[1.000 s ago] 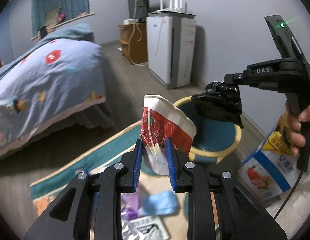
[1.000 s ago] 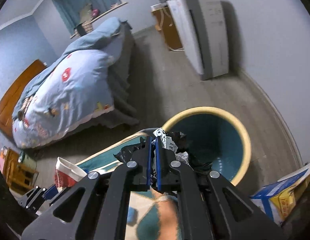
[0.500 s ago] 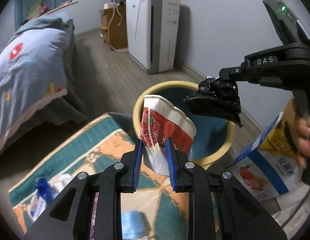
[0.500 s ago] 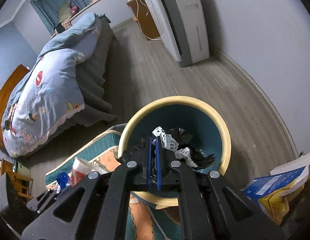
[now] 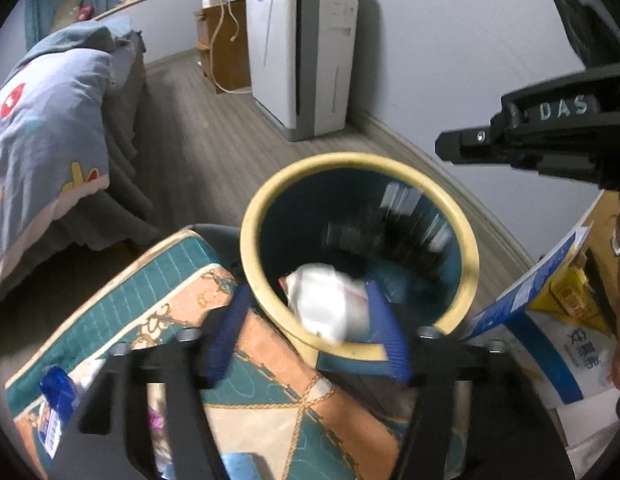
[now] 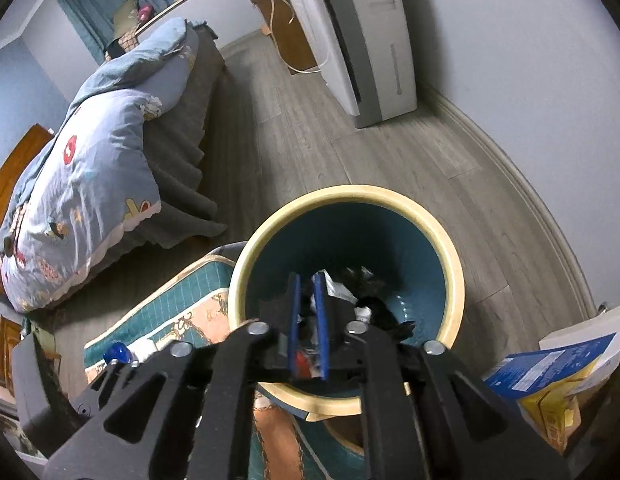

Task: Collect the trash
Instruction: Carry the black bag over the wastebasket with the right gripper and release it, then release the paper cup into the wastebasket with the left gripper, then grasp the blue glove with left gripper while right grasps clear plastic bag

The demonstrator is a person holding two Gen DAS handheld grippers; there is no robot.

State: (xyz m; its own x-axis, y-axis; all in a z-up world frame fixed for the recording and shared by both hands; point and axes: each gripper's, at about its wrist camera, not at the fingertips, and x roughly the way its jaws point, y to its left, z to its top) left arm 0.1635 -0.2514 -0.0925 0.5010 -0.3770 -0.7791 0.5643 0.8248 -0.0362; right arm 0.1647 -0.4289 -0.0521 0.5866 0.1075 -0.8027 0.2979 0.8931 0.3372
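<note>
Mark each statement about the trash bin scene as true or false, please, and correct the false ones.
1. The bin has a yellow rim and a teal inside. True.
2. The left gripper is clamped on a white paper piece. False: its jaws stand apart, having just been opening; the paper is loose.
3. The bin is empty. False: black and white trash lies inside.
4. A patterned mat lies beside the bin. True.
</note>
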